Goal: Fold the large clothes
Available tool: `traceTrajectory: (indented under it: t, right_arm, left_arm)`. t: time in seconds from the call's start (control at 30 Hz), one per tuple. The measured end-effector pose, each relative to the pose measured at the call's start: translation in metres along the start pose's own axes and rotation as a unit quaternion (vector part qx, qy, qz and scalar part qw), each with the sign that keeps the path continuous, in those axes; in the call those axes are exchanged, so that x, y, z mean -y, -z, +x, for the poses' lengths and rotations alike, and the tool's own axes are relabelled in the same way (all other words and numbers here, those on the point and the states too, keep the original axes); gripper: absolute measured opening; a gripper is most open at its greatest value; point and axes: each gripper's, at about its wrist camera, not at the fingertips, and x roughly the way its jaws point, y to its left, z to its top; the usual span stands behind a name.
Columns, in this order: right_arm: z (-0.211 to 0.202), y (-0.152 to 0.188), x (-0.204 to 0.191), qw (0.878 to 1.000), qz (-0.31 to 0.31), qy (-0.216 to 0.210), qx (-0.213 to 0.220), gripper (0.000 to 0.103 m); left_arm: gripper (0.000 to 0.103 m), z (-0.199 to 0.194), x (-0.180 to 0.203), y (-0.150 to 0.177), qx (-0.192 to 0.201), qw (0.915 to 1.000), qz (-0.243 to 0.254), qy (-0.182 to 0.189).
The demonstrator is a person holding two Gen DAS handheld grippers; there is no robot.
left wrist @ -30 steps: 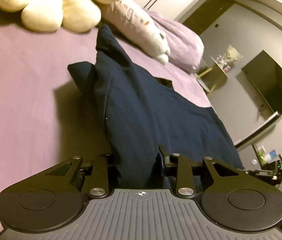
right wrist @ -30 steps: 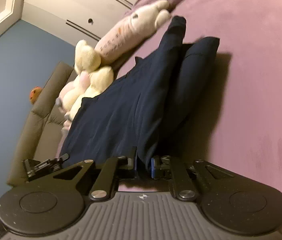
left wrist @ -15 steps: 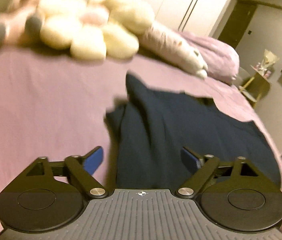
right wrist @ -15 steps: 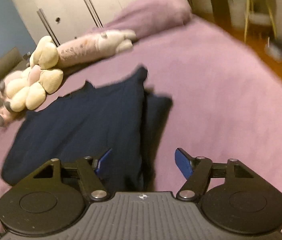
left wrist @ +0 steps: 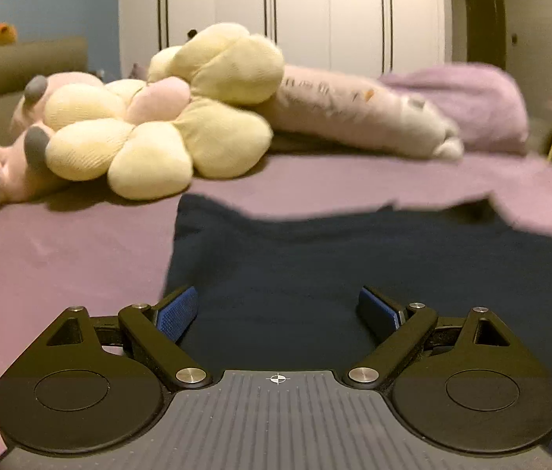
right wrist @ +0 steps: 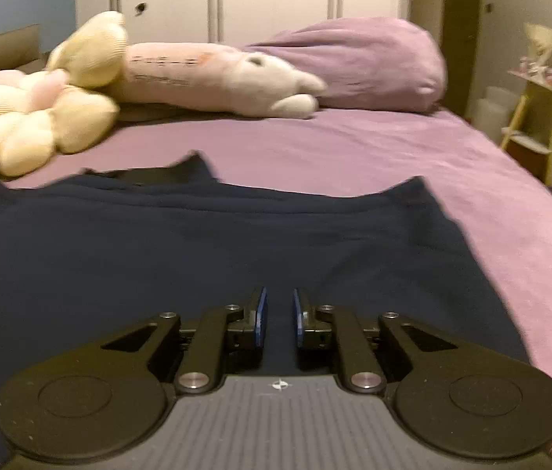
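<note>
Left gripper [left wrist: 278, 311] is standing with jaws spread wide, holding nothing, its blue pads [left wrist: 176, 313] hovering over the near left part of the navy garment [left wrist: 354, 266]. Right gripper [right wrist: 278, 317] is showing its jaws drawn close together with a narrow gap remaining between the pads; nothing is sitting in that gap, though whether the tips are brushing the cloth beneath cannot be told from this angle. The navy garment is lying spread flat on the purple bedsheet [right wrist: 413, 145], filling the near half of both views, with two corners peaking along its far edge in the right wrist view. Beyond it, a cream flower-shaped plush [left wrist: 166, 125] is resting against a long pink plush toy [right wrist: 213, 78], and a purple pillow [right wrist: 366, 62] is sitting at the head of the bed. White wardrobe doors [left wrist: 295, 11] are standing behind. A yellow side table [right wrist: 534, 117] is standing at the far right
</note>
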Motion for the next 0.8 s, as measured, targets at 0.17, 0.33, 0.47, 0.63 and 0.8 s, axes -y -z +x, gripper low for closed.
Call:
traceTrajectory:
  t: [0.17, 0.33, 0.47, 0.63, 0.8]
  right_arm:
    - [0.01, 0.022, 0.038, 0.999, 0.036, 0.001, 0.04, 0.002]
    - [0.011, 0.004, 0.039, 1.0, 0.023, 0.005, 0.017, 0.002]
    - [0.021, -0.016, 0.056, 0.998, 0.043, 0.043, 0.005, 0.007]
    - [0.04, -0.011, 0.065, 0.997, 0.057, 0.059, -0.001, 0.007]
    - [0.041, 0.0, 0.069, 0.996, 0.069, 0.054, 0.02, 0.007]
  left_arm:
    - [0.096, 0.014, -0.012, 0.008, -0.013, 0.999, -0.043, 0.005]
    - [0.096, 0.023, -0.023, -0.018, -0.031, 0.9985, -0.044, -0.011]
    - [0.097, 0.047, -0.033, -0.033, -0.057, 0.9961, -0.061, -0.031]
    - [0.103, 0.077, -0.037, -0.027, -0.1, 0.9911, -0.081, -0.033]
    - [0.103, 0.082, -0.049, -0.02, -0.103, 0.9878, -0.116, -0.013]
